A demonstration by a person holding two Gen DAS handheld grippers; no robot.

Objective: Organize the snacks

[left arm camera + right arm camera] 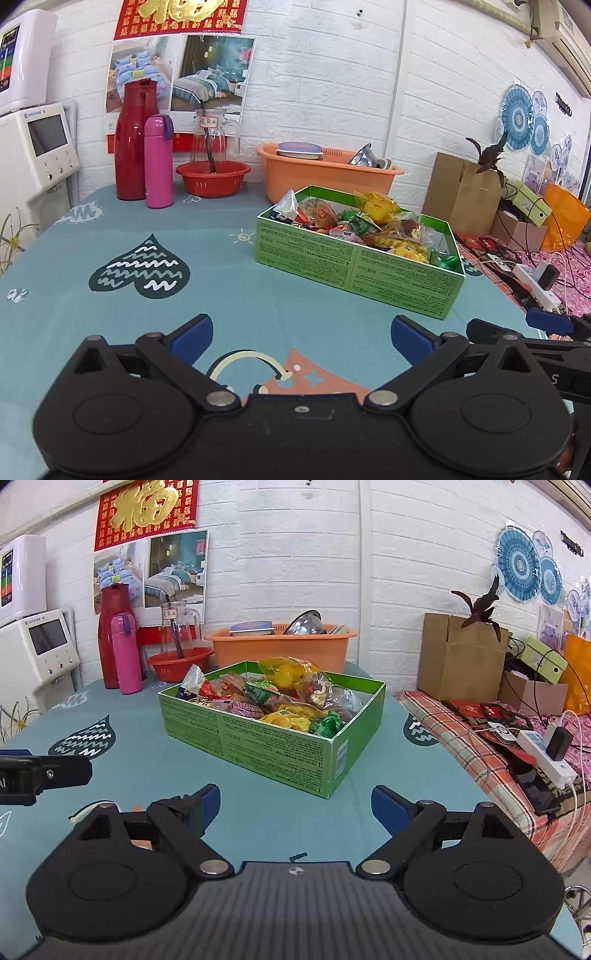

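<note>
A green cardboard box (354, 273) stands on the blue tablecloth, right of centre in the left wrist view and centred in the right wrist view (266, 746). It is full of wrapped snacks (369, 225), yellow, red and green packets (280, 701) heaped above its rim. My left gripper (301, 332) is open and empty, low over the cloth in front of the box. My right gripper (295, 803) is open and empty, just in front of the box's near corner. Each gripper shows at the edge of the other's view.
At the back stand a red jug (131, 140), a pink flask (159, 162), a red bowl (213, 179) with a glass pitcher, and an orange tub (325, 177) of dishes. Right of the table: a cardboard box (458, 657), power strip (543, 753) and cables.
</note>
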